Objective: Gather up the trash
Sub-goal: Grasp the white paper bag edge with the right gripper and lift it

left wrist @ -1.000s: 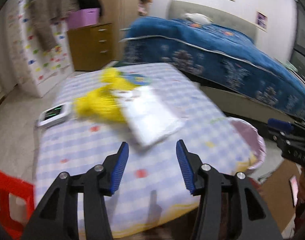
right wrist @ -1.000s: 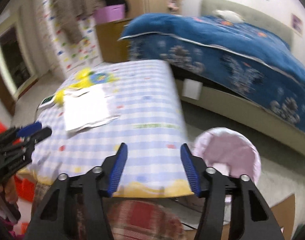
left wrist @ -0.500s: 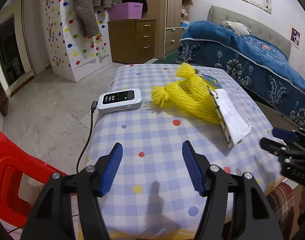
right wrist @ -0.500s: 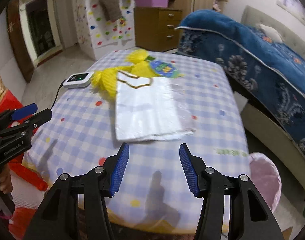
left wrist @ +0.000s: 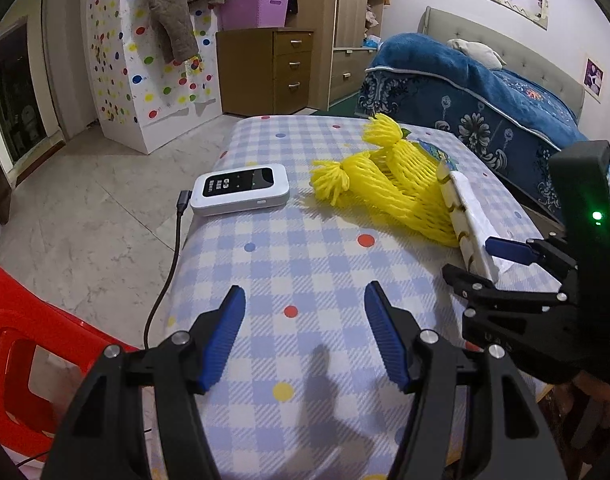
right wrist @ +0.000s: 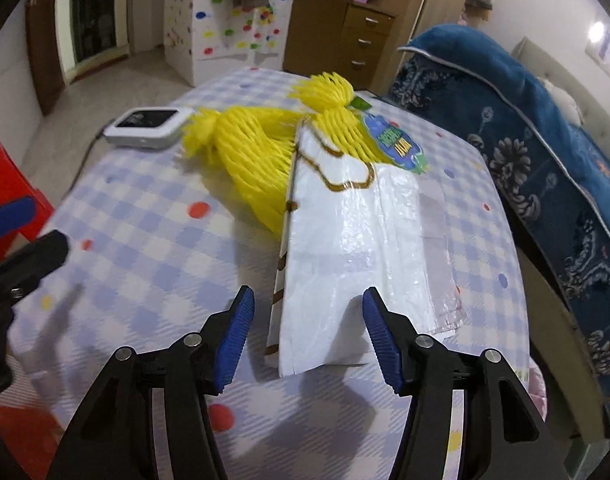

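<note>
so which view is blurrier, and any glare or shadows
Right wrist view is softer: the yellow netting and white bag smear slightly, with glare on the bag. Left wrist view is sharp; the left tool casts a shadow on the tablecloth.

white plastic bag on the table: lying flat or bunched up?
Flat. The white plastic bag lies spread on the checked tablecloth, its far end overlapping the yellow foam netting.

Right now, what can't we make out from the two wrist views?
- White bag: contents not visible; in the left wrist view it shows edge-on, near end behind the right gripper.
- Yellow foam nets: right wrist view, the bag covers their near part; count unclear.
- Label: print blurred, unreadable.
- White device: cable end cut off behind the left gripper.
</note>
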`<action>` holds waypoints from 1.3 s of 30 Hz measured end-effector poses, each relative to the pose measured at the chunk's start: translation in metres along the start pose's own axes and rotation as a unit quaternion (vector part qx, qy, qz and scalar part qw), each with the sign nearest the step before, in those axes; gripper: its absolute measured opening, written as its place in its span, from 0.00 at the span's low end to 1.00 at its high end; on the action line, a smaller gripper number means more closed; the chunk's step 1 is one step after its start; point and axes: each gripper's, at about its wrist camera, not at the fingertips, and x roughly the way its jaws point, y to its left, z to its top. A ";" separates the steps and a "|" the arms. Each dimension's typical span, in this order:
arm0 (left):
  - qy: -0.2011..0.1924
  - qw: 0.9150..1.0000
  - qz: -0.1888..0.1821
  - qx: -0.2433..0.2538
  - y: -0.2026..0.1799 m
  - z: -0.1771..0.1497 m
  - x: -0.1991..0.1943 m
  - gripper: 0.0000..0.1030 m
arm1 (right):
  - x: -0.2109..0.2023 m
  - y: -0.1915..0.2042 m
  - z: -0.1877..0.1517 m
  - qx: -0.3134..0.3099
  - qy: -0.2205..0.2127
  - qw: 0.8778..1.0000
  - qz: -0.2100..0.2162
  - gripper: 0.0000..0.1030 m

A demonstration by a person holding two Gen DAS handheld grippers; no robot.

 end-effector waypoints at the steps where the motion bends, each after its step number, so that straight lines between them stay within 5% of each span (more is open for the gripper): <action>1: 0.002 1.000 -0.001 0.001 -0.001 -0.001 0.000 0.59 | 0.000 -0.002 -0.002 0.001 0.001 1.000 -0.002 0.50; 5: 0.005 1.000 -0.005 0.003 -0.004 -0.003 0.000 0.59 | -0.012 -0.014 -0.010 0.011 -0.008 1.000 -0.005 0.09; 8: 0.001 1.000 -0.008 0.010 -0.011 -0.002 -0.005 0.59 | -0.036 -0.034 -0.015 0.041 -0.030 0.999 0.003 0.01; 16: -0.006 0.999 -0.017 0.033 -0.039 0.002 -0.015 0.64 | -0.112 -0.116 -0.029 0.166 -0.093 0.979 0.073 0.00; 21: -0.001 0.999 -0.027 0.045 -0.059 0.004 -0.014 0.68 | -0.140 -0.147 -0.045 0.202 -0.115 0.970 0.069 0.01; 25: 0.006 0.998 -0.027 0.052 -0.076 0.009 -0.005 0.69 | -0.153 -0.160 -0.059 0.197 -0.132 0.971 0.014 0.01; 29: 0.019 0.998 -0.034 0.041 -0.085 0.017 0.012 0.69 | -0.140 -0.163 -0.063 0.187 -0.122 0.975 -0.005 0.01; 39: 0.049 0.997 -0.055 0.017 -0.095 0.036 0.054 0.69 | -0.061 -0.133 -0.067 0.172 -0.037 0.981 0.086 0.01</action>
